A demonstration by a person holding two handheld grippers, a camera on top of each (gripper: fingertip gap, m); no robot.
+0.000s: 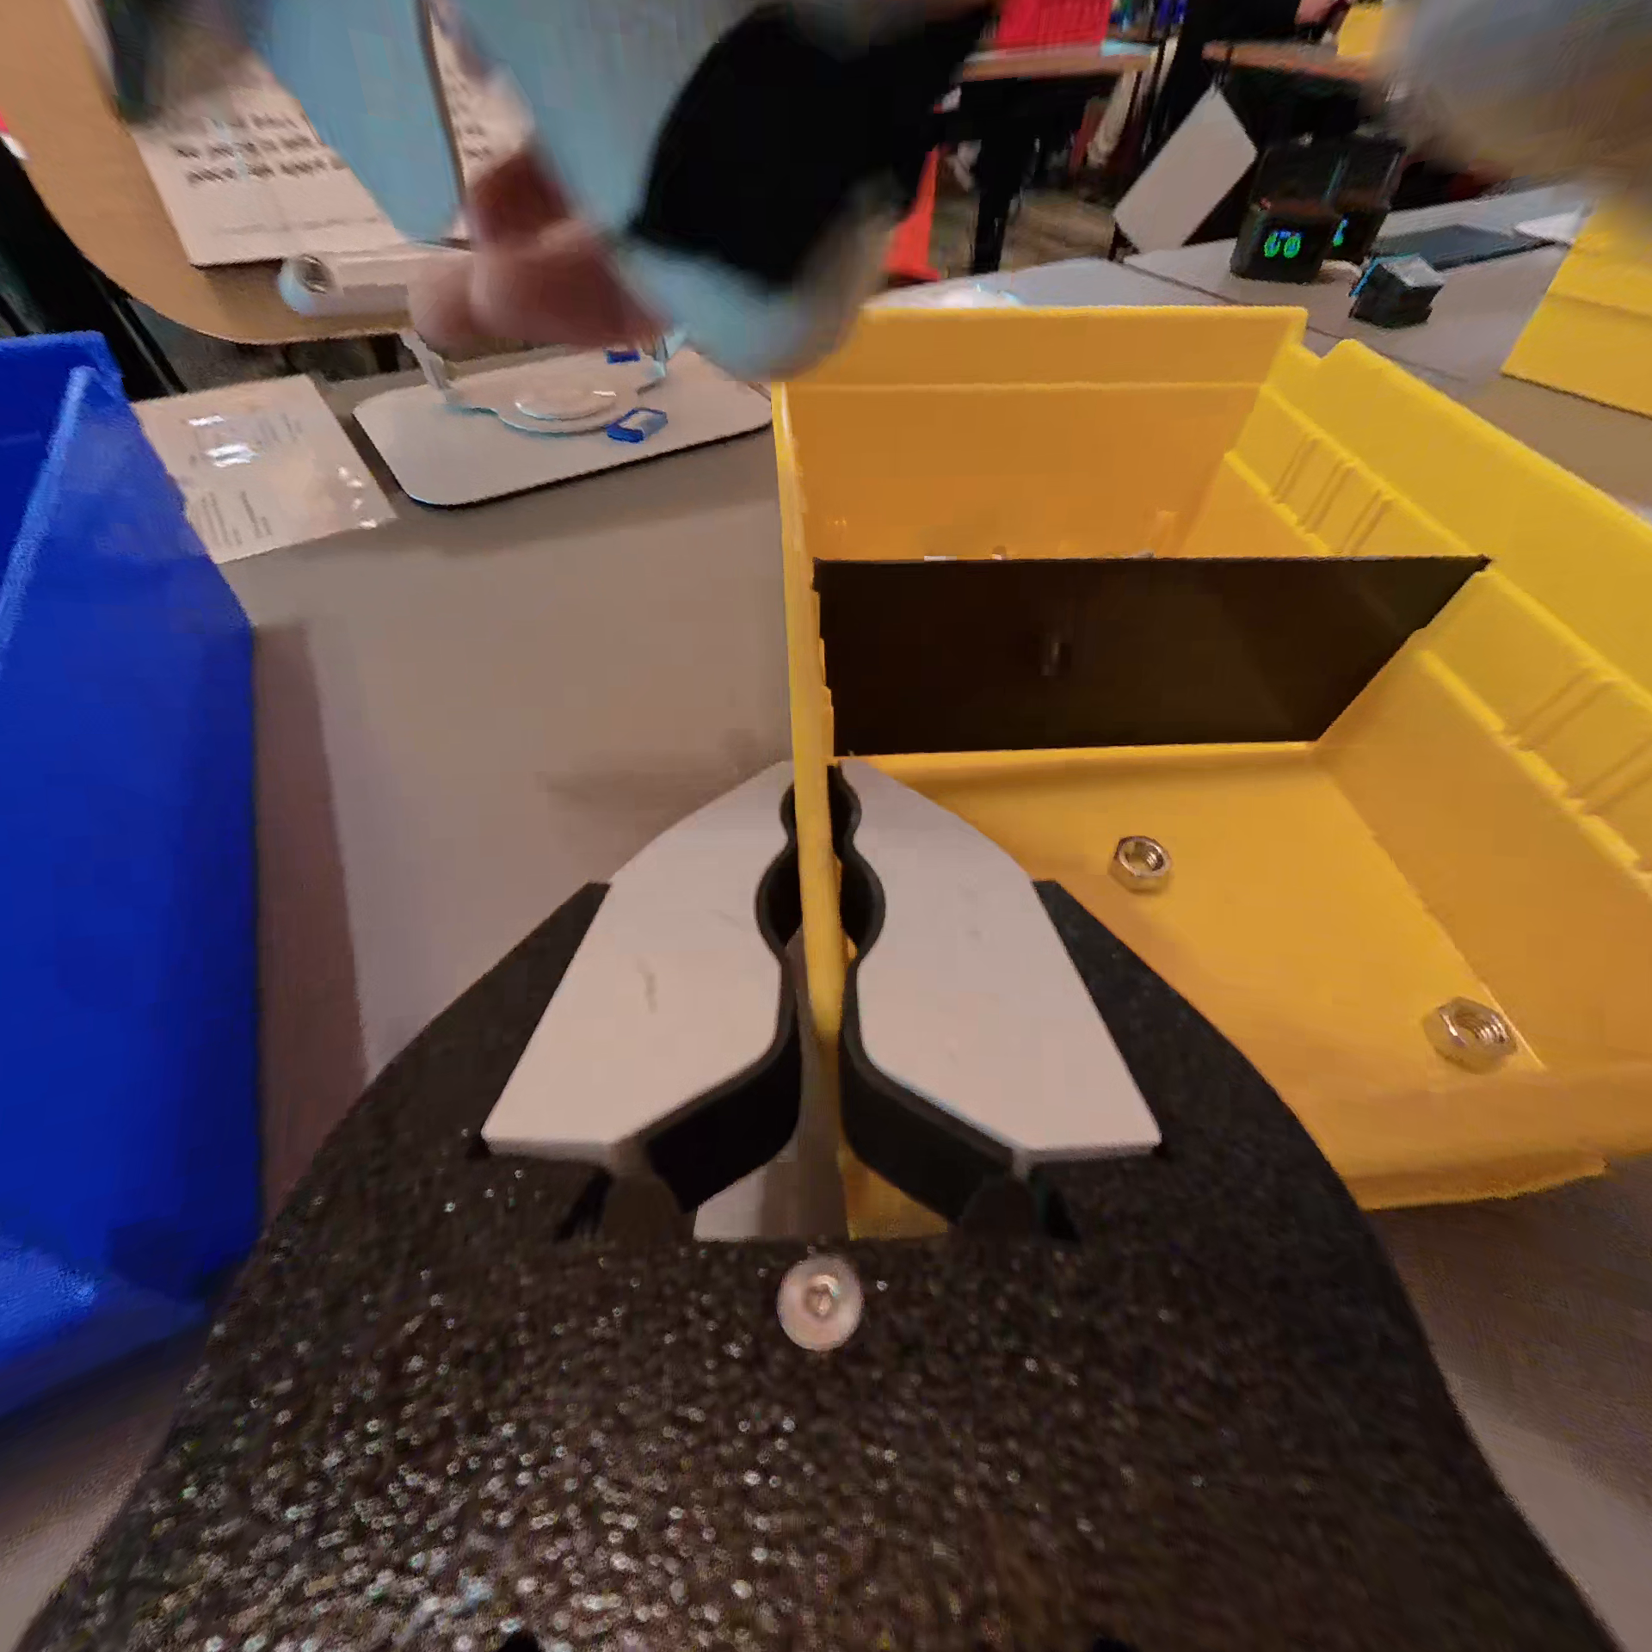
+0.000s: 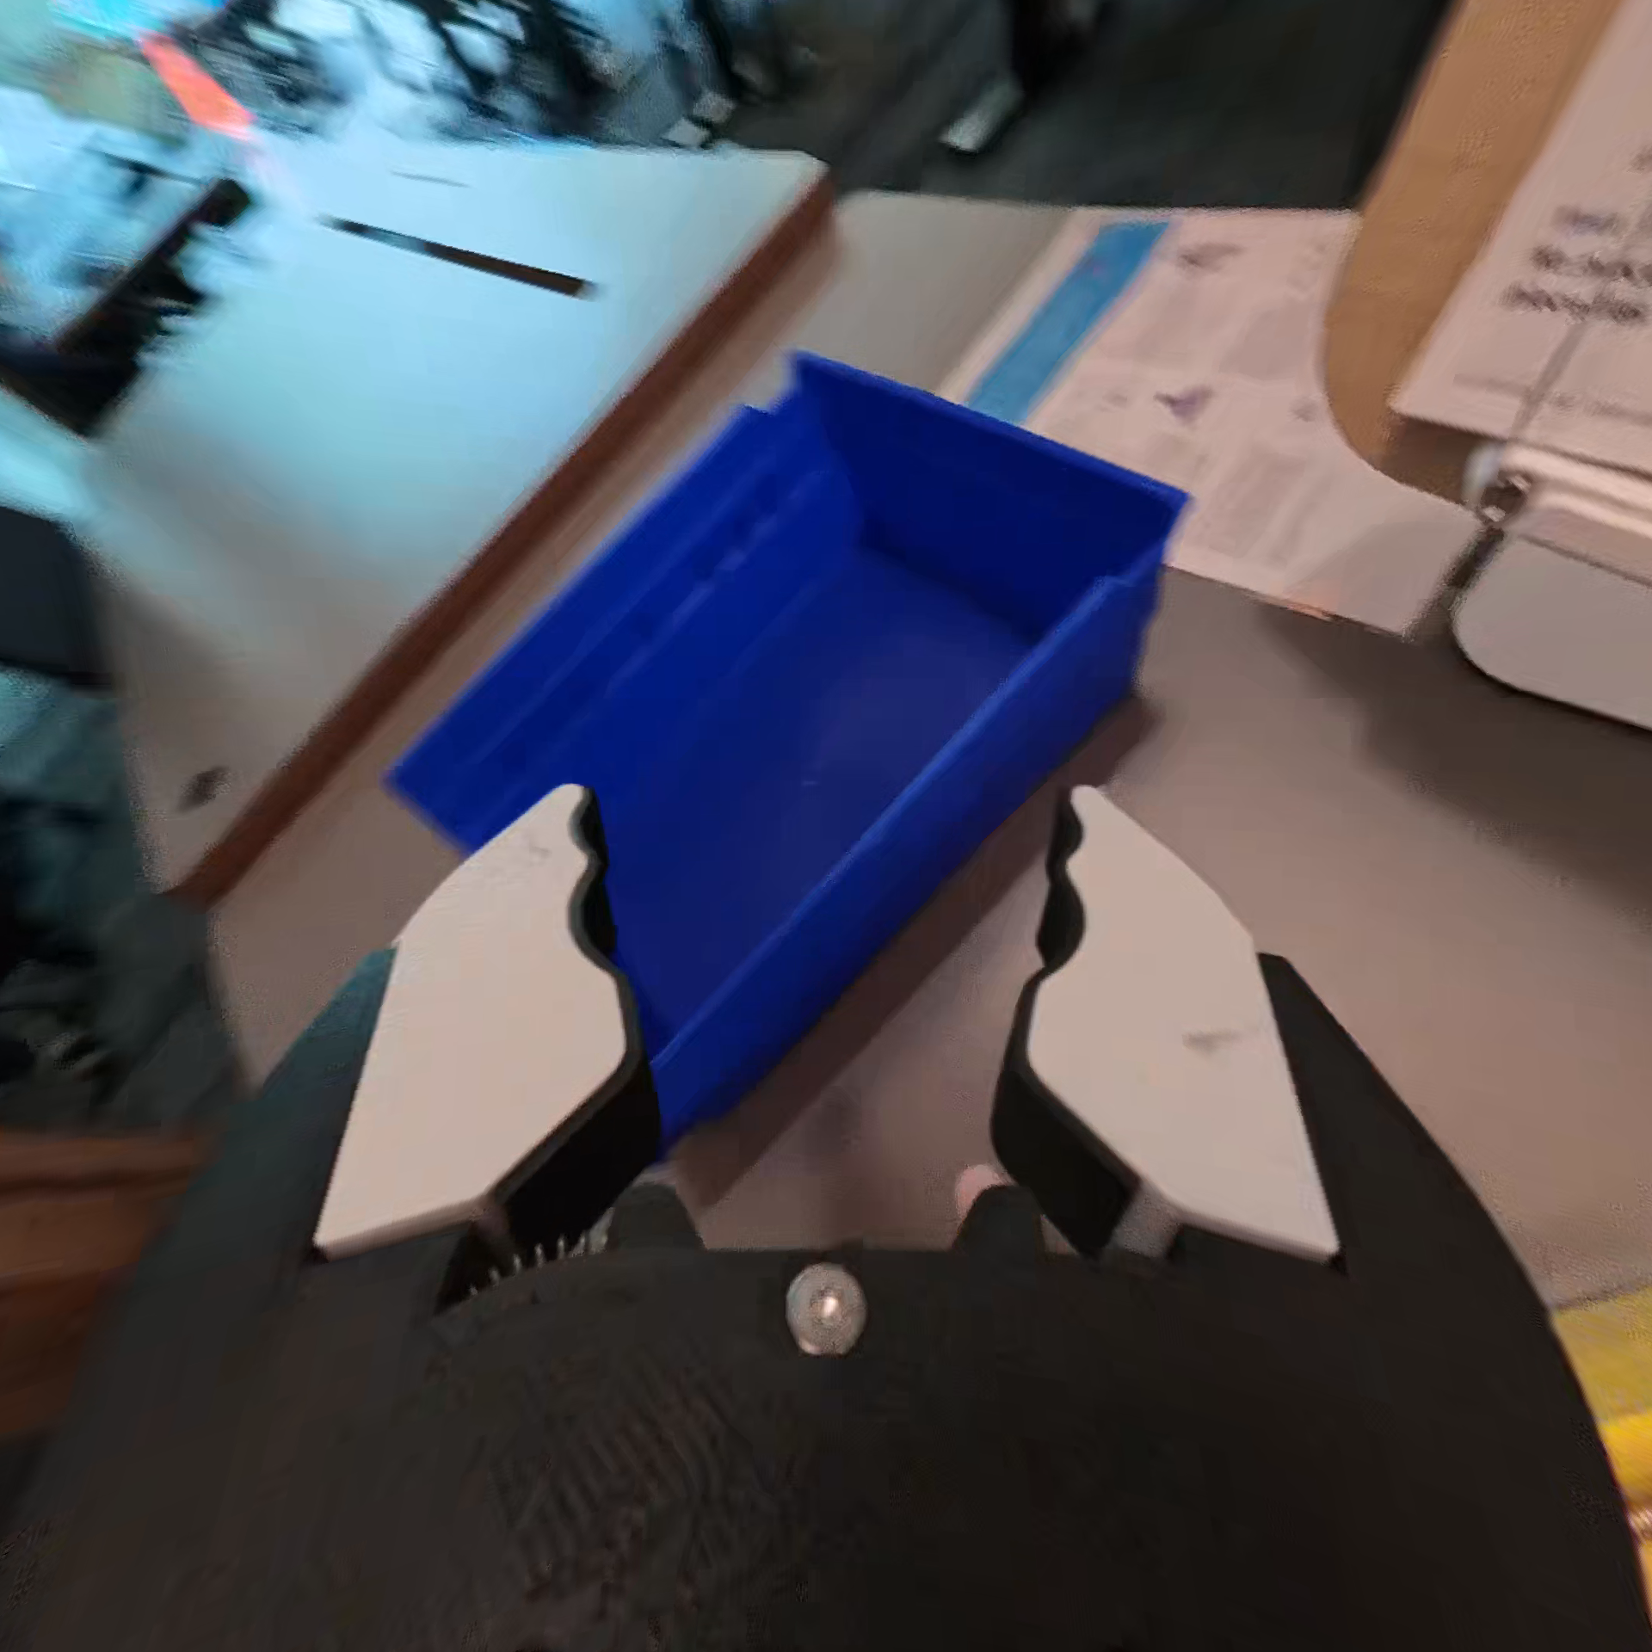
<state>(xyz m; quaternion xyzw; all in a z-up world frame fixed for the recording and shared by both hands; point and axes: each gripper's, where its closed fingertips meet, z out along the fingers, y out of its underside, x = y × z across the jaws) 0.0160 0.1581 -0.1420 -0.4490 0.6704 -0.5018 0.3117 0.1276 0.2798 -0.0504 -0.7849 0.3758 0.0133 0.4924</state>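
Note:
My left gripper [image 1: 815, 809] is shut on the left side wall of a yellow bin [image 1: 809, 626]; both pads press on the thin wall. The bin has a black divider [image 1: 1117, 653] across it and two metal nuts, one [image 1: 1142, 863] near the divider and one [image 1: 1469, 1034] nearer the front. My right gripper [image 2: 827, 813] is open and holds nothing. It hovers over the near end of an empty blue bin [image 2: 804, 697], whose right wall runs between the spread fingers without touching them. The blue bin also shows in the left wrist view [image 1: 116, 804], left of the yellow one.
The bins stand on a grey table [image 1: 518, 670]. Behind lie a flat grey plate with a blue-clipped part [image 1: 554, 420], papers [image 2: 1234, 420] and a cardboard sheet [image 1: 107, 214]. A person's blurred arm [image 1: 626, 179] reaches in above. More yellow bins [image 1: 1591, 313] stand at far right. The gap from one gripper's tips to the other's is roughly 20 centimeters.

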